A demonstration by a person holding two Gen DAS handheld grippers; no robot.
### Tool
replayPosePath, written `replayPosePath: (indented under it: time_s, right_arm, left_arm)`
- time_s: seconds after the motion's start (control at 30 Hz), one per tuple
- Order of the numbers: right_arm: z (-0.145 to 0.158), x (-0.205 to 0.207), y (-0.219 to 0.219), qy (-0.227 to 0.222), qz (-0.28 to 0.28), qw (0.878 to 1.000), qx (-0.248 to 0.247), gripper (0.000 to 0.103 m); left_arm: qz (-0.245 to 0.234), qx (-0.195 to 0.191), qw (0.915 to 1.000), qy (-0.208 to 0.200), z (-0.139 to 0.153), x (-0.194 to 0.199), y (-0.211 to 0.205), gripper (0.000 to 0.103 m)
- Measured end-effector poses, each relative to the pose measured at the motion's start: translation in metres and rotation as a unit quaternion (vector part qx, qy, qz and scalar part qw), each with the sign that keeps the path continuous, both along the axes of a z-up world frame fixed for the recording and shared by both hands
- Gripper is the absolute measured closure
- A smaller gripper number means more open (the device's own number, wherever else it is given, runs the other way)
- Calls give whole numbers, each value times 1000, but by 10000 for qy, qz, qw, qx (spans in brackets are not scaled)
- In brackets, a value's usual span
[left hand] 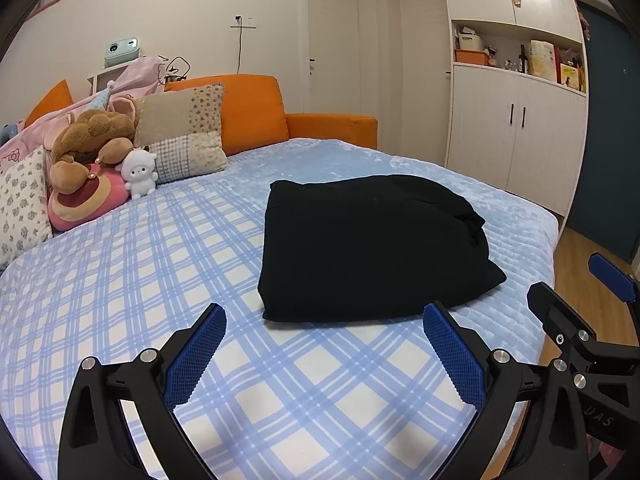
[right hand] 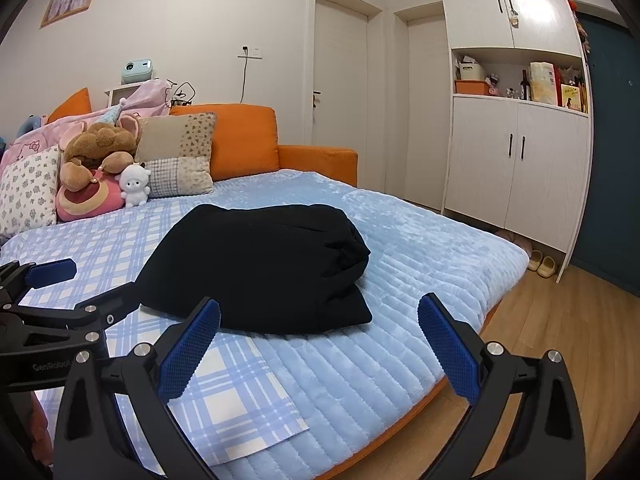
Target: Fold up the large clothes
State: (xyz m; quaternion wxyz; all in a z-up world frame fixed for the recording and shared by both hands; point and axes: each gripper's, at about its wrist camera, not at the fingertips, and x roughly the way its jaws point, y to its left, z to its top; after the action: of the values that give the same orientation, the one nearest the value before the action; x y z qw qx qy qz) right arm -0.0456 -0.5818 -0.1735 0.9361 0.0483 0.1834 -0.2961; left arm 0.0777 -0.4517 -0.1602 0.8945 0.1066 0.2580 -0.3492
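Both claws hung spread wide and empty above the bed's (left hand: 120, 264) near edge: left claw (left hand: 324, 354), right claw (right hand: 319, 346). Just beyond their blue pads (left hand: 196, 356) lay the folded black garment (left hand: 368, 248), with pillows (left hand: 180, 132) far behind.
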Motion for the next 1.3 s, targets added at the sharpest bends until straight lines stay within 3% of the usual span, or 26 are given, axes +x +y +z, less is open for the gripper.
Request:
replayPosePath:
  time_s: [0.73,0.93,1.3]
  right_arm:
    - [1,7,0,-37,57,10000,-24,5]
    - [3,7,2,-43,53,10000,-60,5]
    - [4,8,2,-52,56,10000,-61,5]
  left_arm:
    - [110,-39,9996,-248,1,-1,4,3]
    - [138,-183,9997,-75,0,3,5,3]
    - [168,-168,9996,-143,-1,2,4,3]
